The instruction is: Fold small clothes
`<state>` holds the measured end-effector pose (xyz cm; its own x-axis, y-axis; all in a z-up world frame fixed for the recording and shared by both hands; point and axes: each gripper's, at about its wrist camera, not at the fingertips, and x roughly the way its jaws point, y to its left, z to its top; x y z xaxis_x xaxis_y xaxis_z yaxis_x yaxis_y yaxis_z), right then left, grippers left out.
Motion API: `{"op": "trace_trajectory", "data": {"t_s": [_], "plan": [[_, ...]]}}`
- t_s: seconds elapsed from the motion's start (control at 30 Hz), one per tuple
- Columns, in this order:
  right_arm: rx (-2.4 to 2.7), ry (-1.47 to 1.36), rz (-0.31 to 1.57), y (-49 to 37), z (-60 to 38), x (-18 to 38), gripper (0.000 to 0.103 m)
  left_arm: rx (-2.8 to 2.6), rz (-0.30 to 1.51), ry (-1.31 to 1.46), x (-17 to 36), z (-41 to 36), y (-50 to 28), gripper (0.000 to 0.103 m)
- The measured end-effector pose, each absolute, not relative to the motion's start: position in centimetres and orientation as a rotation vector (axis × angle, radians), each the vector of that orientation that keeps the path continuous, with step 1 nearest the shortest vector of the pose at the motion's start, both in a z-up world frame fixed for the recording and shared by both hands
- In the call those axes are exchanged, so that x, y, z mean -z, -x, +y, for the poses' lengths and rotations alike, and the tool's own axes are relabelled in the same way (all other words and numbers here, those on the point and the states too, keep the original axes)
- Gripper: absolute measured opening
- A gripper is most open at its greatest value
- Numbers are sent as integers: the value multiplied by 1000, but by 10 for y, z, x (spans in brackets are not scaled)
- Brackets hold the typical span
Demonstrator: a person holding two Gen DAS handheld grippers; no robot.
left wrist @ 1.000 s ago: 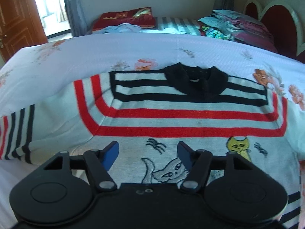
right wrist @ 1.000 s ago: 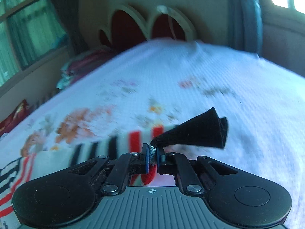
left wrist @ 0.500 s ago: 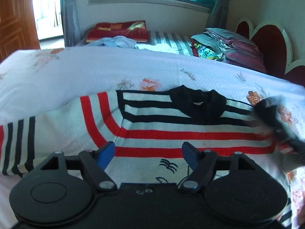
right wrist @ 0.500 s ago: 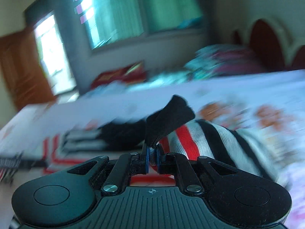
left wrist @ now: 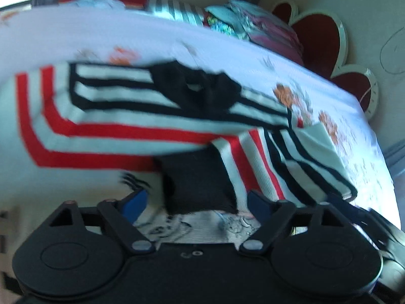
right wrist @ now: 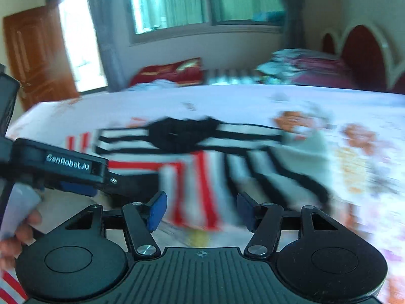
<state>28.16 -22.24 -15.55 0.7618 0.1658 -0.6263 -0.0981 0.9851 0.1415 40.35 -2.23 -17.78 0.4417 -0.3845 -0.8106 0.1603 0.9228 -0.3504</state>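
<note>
A small white sweater (left wrist: 106, 126) with red and black stripes and a black collar (left wrist: 200, 93) lies flat on the bed. Its right sleeve (left wrist: 273, 162) is folded across the chest, black cuff (left wrist: 197, 179) toward me. My left gripper (left wrist: 196, 202) is open just above the cuff. My right gripper (right wrist: 200, 209) is open and empty above the folded sleeve (right wrist: 202, 185). The sweater's collar (right wrist: 182, 134) shows beyond it. The left gripper's body (right wrist: 60, 169) shows at the left of the right wrist view.
The bed has a white floral sheet (left wrist: 152, 35). A red heart-shaped headboard (left wrist: 319, 38) stands at the right. Piled clothes and pillows (left wrist: 248, 27) lie on a second bed behind. A wooden door (right wrist: 33, 55) is at the far left.
My right gripper carried the right sleeve across onto the sweater's chest and opened, letting go of the cuff. My left gripper stayed open and dipped closer to the sweater.
</note>
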Motion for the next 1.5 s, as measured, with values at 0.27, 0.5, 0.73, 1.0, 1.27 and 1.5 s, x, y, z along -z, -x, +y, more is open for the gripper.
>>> {"op": "trace_trajectory", "data": {"t_s": [0.27, 0.5, 0.73, 1.0, 1.27, 1.5], "plan": [[96, -113, 755, -264, -294, 182, 61, 327, 1006, 347, 199, -16, -411, 14], [119, -153, 788, -284, -313, 195, 58, 321, 843, 408, 156, 10, -407, 11], [77, -167, 798, -298, -302, 200, 17, 198, 854, 374, 163, 56, -408, 11], [90, -191, 829, -290, -315, 199, 15, 174, 911, 263, 193, 42, -404, 13], [46, -222, 740, -263, -328, 162, 65, 121, 743, 212, 148, 43, -386, 65], [11, -312, 759, -340, -339, 174, 65, 253, 811, 156, 167, -5, -407, 64]]}}
